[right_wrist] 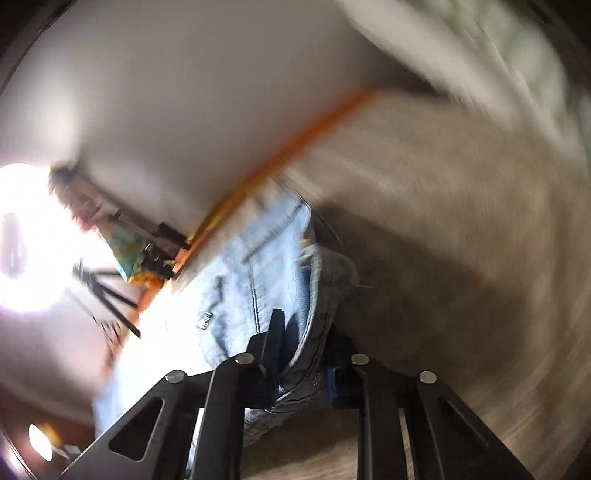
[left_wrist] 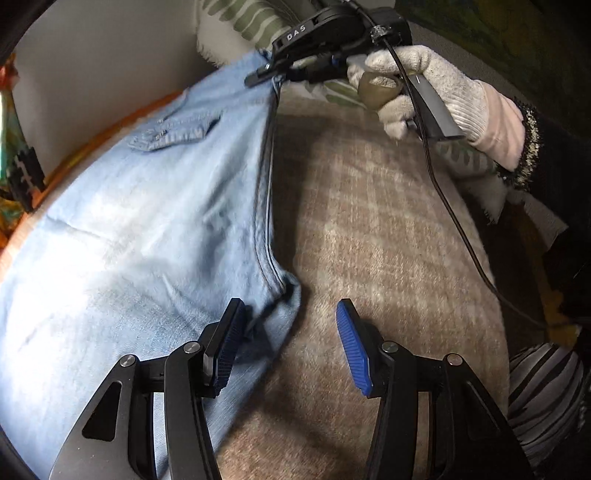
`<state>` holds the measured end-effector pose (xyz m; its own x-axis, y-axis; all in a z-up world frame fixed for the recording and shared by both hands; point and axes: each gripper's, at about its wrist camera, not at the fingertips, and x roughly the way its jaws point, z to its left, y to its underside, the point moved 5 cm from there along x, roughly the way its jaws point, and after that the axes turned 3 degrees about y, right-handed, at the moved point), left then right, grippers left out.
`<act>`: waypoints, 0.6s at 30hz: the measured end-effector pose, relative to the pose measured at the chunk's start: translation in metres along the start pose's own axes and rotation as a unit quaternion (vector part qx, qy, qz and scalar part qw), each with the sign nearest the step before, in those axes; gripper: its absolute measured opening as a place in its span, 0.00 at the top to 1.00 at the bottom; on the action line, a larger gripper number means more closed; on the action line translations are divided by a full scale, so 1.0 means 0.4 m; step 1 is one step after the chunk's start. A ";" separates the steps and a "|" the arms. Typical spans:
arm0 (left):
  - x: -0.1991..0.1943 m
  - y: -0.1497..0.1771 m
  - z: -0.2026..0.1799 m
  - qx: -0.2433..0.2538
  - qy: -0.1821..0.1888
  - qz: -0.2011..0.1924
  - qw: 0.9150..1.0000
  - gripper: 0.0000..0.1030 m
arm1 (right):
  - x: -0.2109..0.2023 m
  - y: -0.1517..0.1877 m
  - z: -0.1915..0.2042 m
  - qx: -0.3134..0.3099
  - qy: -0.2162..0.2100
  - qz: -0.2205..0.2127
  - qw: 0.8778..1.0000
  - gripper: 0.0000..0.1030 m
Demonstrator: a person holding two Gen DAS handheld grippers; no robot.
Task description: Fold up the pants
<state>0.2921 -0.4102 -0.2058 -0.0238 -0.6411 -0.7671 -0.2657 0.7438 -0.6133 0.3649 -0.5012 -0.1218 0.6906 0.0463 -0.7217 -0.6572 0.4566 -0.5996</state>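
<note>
Nearest to the left wrist camera, the left gripper [left_wrist: 291, 332] stands with its jaws wide apart, two black fingers faced with ribbed blue pads [left_wrist: 352, 349], and nothing lies between them; the left-hand pad sits just over a bottom corner of the pants [left_wrist: 147, 229]. One pair of pants shows, light blue denim with pale faded patches, soft creases and a dark stitched seam along its right edge, spread flat on a bed covered by a brown and cream checked blanket [left_wrist: 369, 221] of rough woven texture. Farther up the denim lies one flapped pocket [left_wrist: 173, 129]. At the far end, the right gripper [left_wrist: 264, 75], held by one hand [left_wrist: 424, 96] in a knitted white glove, pinches the top edge of the pants; one black cable [left_wrist: 454, 218] trails from it. From the right wrist camera, badly blurred, the right gripper [right_wrist: 306, 354] has its jaws closed narrowly on a bunched thick fold of the denim [right_wrist: 258, 266]. Behind, a leaf-patterned pillow [left_wrist: 243, 18] and a plain pale wall [left_wrist: 92, 66] show.
</note>
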 end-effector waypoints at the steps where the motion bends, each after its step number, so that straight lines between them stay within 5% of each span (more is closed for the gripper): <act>1: 0.004 -0.001 0.001 -0.005 0.001 -0.003 1.000 0.51 | 0.000 -0.014 0.000 -0.020 0.023 -0.002 1.000 0.95; 8: -0.003 0.007 0.000 -0.017 -0.007 -0.005 1.000 0.51 | 0.068 0.020 -0.047 -0.041 0.075 0.031 0.996 0.95; 12: -0.069 0.015 0.005 -0.036 -0.026 -0.015 0.999 0.51 | 0.064 0.034 -0.074 -0.043 0.109 0.036 0.992 0.68; 15: -0.146 0.035 0.024 -0.064 -0.038 -0.033 0.997 0.51 | 0.027 0.040 -0.069 -0.056 0.118 0.023 0.991 0.63; 18: -0.228 0.060 0.045 -0.082 -0.062 -0.039 0.994 0.51 | -0.028 0.048 -0.046 -0.062 0.115 0.005 0.991 0.47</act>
<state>0.3051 -0.3303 -0.1541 0.1194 -0.6603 -0.7415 -0.4158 0.6449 -0.6412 0.3388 -0.5093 -0.1316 0.6068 -0.1601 -0.7786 -0.7050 0.3439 -0.6202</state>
